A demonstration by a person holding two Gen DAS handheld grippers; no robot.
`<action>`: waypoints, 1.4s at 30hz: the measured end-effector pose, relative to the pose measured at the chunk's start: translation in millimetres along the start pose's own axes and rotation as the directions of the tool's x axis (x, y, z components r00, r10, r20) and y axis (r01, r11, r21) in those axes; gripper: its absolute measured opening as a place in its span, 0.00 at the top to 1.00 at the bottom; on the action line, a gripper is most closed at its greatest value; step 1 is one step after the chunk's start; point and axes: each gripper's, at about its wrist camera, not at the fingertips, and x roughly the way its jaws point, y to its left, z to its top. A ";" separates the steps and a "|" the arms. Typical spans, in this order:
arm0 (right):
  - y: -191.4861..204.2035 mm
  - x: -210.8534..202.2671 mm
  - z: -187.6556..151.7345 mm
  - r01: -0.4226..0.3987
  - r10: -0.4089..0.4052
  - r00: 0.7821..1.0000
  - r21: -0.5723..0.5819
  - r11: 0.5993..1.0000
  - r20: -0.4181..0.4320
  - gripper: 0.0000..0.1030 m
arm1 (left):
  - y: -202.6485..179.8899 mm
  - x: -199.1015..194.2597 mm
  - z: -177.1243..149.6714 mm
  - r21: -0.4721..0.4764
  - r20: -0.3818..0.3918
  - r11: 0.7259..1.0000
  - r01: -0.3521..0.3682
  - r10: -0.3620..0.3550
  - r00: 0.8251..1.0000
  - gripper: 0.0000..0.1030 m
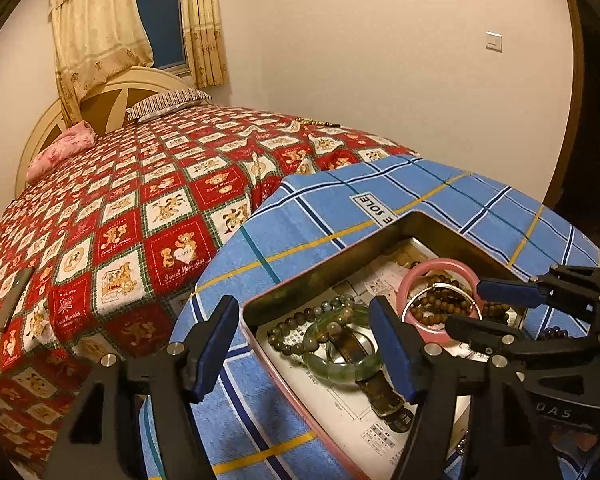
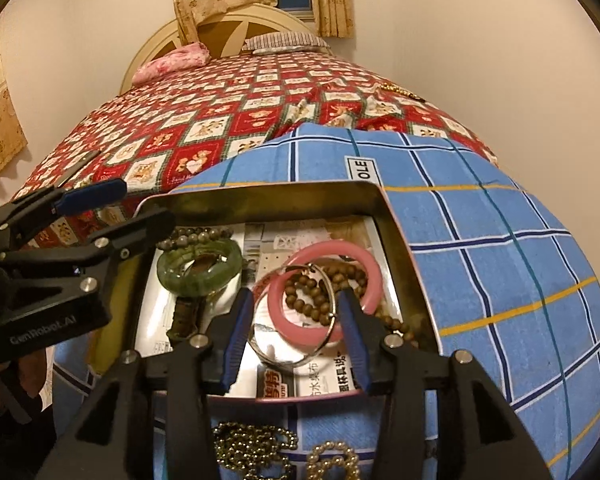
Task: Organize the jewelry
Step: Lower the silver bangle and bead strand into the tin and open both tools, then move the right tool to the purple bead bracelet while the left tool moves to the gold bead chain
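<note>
An open metal tin (image 1: 320, 272) (image 2: 260, 194) lies on a blue plaid towel (image 1: 440, 196) (image 2: 500, 260). Inside lie a pink bangle (image 1: 440, 266) (image 2: 356, 258), a thin silver bangle (image 2: 276, 356), brown wooden beads (image 1: 440, 306) (image 2: 312, 304), a green jade bangle (image 1: 340, 368) (image 2: 200, 280), grey-green beads (image 1: 300, 318) (image 2: 196, 236) and a watch strap (image 1: 380, 396) (image 2: 184, 316). My left gripper (image 1: 304, 344) is open over the tin's left wall. My right gripper (image 2: 296, 320) is open, its fingers either side of the pink and silver bangles; it also shows in the left wrist view (image 1: 480, 308).
Gold bead chains (image 2: 252, 448) and a pearl chain (image 2: 332, 460) lie on the towel before the tin. The towel covers a bed with a red bear-print quilt (image 1: 140, 208) (image 2: 220, 100). A dark flat item (image 1: 14, 300) lies on the quilt's left. Walls stand behind.
</note>
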 end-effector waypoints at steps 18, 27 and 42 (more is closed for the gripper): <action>-11.1 -38.2 -23.3 0.014 -0.015 0.999 0.035 0.999 0.034 0.48 | -16.0 -33.9 -24.2 0.020 0.016 0.999 -0.029 0.029 0.999 0.34; -47.3 -71.4 -81.5 0.154 -0.154 0.988 0.131 0.979 -0.012 0.45 | -49.6 -63.0 -50.5 0.064 0.008 0.998 -0.006 0.006 1.000 0.34; -65.9 -84.8 -116.0 0.195 -0.192 0.981 0.193 0.962 -0.034 0.45 | -80.0 -66.7 -69.5 0.071 -0.027 0.996 0.044 -0.042 0.999 0.43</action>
